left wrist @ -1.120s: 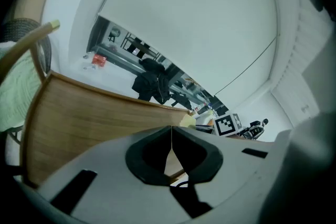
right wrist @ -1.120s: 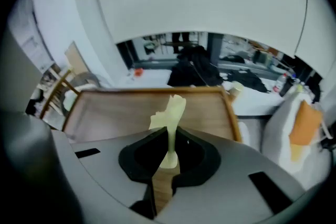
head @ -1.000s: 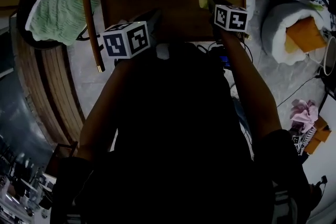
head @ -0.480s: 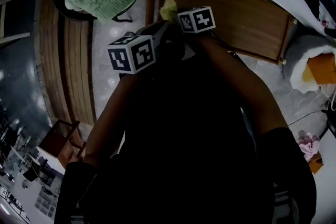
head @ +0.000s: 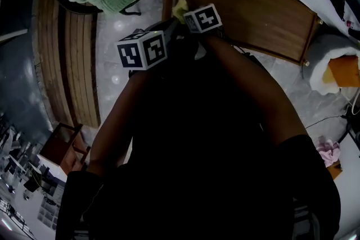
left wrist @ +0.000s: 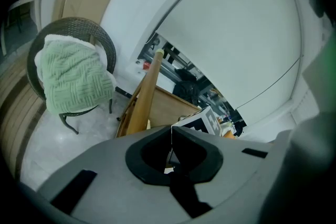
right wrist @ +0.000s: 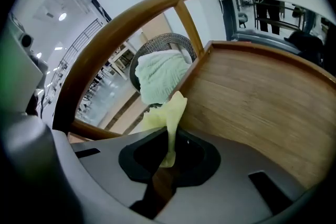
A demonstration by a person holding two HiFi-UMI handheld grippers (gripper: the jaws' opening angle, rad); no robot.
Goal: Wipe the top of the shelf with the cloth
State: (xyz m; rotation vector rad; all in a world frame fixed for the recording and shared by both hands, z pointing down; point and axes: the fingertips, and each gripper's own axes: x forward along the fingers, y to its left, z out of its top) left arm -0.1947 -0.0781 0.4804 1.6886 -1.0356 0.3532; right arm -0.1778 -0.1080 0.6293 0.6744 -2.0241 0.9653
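Item: cloth (right wrist: 169,113), pale yellow, a small tuft, pinched in the right gripper (right wrist: 167,162), whose jaws are closed on its lower end so that only a narrow fold stands out ahead of them. Location: the left end of the shelf top (right wrist: 262,97), beside its raised edge and near the wooden rail (right wrist: 115,29) that arches over that corner; contact between cloth and wood cannot be confirmed from any view. Adjacent: left gripper (left wrist: 171,136), jaws pressed together with nothing between them, held just beside the right one in the head view. Beyond: chair (left wrist: 105,44) carrying a green towel (left wrist: 73,78), well apart from the shelf. Hazards, as judged: so little fabric projects that a hard press would probably bring the jaw tips onto the wood and scrape it; drag on a stroke could pull the thin fold out of the grip; a stroke begun this close to the corner may run off the edge or strike the rail; the two grippers, held so near each other, could knock together on a sideways sweep. Most of the top lies to the right and looks unreached.
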